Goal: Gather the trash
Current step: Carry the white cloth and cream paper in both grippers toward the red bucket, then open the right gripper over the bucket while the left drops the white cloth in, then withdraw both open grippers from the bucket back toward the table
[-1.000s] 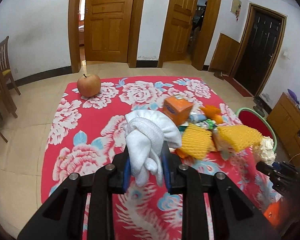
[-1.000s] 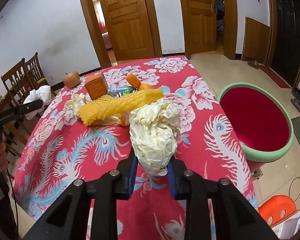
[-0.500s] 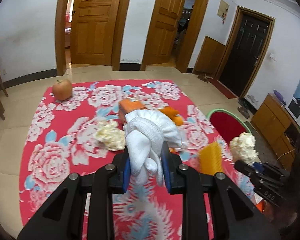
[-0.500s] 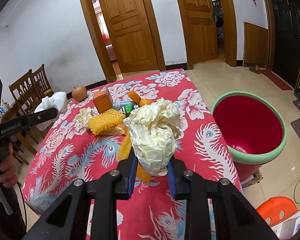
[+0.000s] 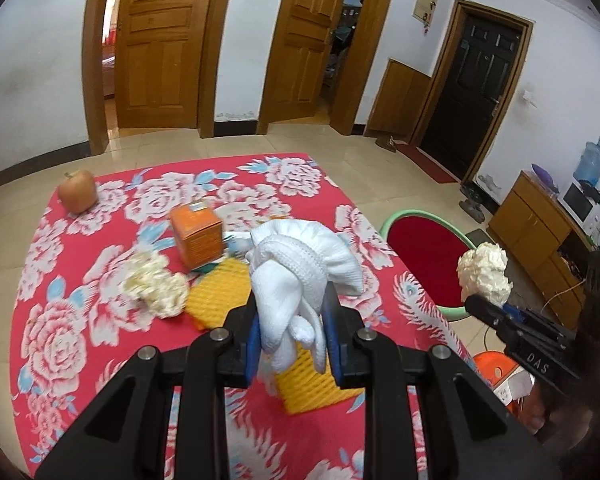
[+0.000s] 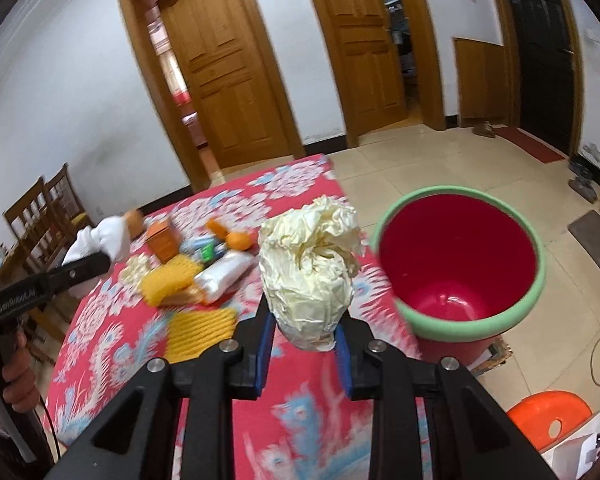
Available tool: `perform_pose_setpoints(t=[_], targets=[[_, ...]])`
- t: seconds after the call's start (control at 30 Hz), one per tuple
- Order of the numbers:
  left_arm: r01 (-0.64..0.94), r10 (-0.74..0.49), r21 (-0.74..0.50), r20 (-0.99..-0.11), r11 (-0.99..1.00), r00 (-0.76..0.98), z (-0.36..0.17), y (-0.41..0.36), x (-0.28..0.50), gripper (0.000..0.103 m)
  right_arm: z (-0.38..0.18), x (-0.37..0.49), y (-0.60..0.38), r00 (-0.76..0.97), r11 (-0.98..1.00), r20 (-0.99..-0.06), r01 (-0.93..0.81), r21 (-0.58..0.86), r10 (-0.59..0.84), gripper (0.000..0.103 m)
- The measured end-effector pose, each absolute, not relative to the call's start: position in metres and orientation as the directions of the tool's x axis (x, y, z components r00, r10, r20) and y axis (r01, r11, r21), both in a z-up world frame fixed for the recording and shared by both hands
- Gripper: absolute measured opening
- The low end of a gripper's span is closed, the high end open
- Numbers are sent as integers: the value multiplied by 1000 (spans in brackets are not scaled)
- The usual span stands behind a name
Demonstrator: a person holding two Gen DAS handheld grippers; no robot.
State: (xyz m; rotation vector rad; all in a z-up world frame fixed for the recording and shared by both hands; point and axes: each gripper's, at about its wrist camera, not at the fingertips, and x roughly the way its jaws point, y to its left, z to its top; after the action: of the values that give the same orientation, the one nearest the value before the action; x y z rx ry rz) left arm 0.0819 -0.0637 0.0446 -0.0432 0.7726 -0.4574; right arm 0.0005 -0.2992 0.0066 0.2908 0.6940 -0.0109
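The left hand-held gripper is clamped on a bunched white knitted glove, its blue-padded jaws pressing both sides of the cloth; the glove hangs above the worktop, over a yellow foam net lying on the red floral cloth. The right hand-held gripper pinches a crumpled cream paper wad by its lower end; the wad stands upright between the jaws, near the worktop's right edge and just beside the rim of a red bin with a green lip, which stands on the floor against that edge. Further out on the worktop lie a second yellow foam net, another crumpled cream wad, an orange carton and a clear plastic wrapper, grouped close together; an apple sits well apart at the far left corner; an orange plastic stool stands on the floor beside the bin.
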Motion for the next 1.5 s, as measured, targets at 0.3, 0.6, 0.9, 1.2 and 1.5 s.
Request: perform_pose_setpoints(t=[0.3,0.6,0.9,1.2,1.5], targets=[[452,-446,-189,-687,872,573,37,-128,113,26,-8,13,-353,763,922,-645,272,276,-32,30],[517,-470,-181,-723,837,507,16,-193,137,26,-34,28,-400,730,868,-677,393,305,-93,34],[563,-470,-155,-746,812,472,1,-236,142,26,-42,28,-420,733,836,-669,441,327,-125,59],[602,-461,-131,-773,788,436,-13,-269,146,26,-36,1,-434,743,775,-649,506,380,-167,69],[647,-468,-104,-776,755,422,-16,-300,147,52,-34,-5,-440,745,751,-640,529,396,-187,73]])
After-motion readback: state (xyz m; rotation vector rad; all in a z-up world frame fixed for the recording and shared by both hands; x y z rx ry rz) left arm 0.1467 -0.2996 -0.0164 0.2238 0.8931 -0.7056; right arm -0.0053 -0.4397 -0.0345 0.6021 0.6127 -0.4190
